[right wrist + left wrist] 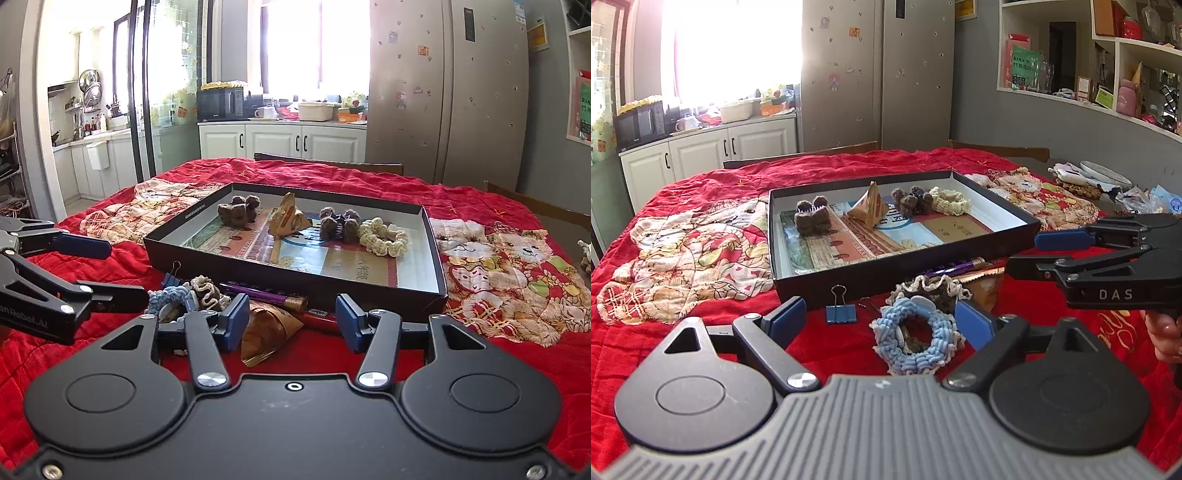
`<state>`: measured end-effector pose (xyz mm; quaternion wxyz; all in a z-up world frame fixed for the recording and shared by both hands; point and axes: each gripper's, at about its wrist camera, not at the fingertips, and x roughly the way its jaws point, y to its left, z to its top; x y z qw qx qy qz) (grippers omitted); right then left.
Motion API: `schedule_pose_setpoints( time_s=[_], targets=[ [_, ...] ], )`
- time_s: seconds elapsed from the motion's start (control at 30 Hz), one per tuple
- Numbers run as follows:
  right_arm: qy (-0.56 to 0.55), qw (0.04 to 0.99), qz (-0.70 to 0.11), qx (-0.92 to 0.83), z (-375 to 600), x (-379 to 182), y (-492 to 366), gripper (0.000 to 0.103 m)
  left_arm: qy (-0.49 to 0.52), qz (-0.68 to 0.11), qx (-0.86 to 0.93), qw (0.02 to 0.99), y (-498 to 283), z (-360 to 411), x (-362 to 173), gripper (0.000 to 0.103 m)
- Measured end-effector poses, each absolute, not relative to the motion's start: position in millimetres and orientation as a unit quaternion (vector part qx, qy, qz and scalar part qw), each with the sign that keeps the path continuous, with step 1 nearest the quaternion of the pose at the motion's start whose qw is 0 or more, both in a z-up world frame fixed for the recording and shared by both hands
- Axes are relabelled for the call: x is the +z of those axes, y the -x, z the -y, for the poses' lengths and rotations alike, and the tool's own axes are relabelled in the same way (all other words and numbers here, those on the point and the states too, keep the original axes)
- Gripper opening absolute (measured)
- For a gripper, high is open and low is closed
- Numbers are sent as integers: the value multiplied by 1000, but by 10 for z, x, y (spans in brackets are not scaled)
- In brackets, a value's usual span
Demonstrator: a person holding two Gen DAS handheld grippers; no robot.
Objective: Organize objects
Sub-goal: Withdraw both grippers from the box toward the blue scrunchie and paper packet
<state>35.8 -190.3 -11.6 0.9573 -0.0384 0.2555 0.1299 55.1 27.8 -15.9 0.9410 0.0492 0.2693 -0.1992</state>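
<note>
Between the spread fingers of the empty left claw (881, 321) lies a blue crocheted scrunchie (916, 338), a soft ring with a cream frilly one just behind, on the red-covered bench (701, 332) in front of the black tray (886, 275). Closing here could snag both scrunchies or nudge the blue binder clip (841, 308) beside them. Right claw (291, 319), also open and empty, hovers over a gold paper cone (267, 334) and purple pen (258, 293).

White letters "DAS" are showing on the side of the right gripper (1021, 254). The left gripper (107, 267) is showing "Robot.AI", its start cut off. Print elsewhere is staying too small to read.
</note>
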Motion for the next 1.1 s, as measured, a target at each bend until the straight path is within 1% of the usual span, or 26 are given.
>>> schedule_pose_setpoints(
  time_s=[0.5, 0.77, 1.0, 1.1],
  targets=[
    [44, 955, -260, 134, 1869, -144, -369, 51, -49, -281, -202, 937, -606, -253, -281, 91],
    [44, 955, -260, 135, 1859, -144, -361, 51, -49, -290, -205, 934, -615, -250, -301, 79],
    [45, 955, -260, 135, 1852, -145, -361, 51, -45, -295, -206, 932, -627, -253, -313, 70],
    [45, 955, -260, 135, 1853, -145, -361, 51, -44, -297, -207, 931, -635, -256, -313, 65]
  ],
)
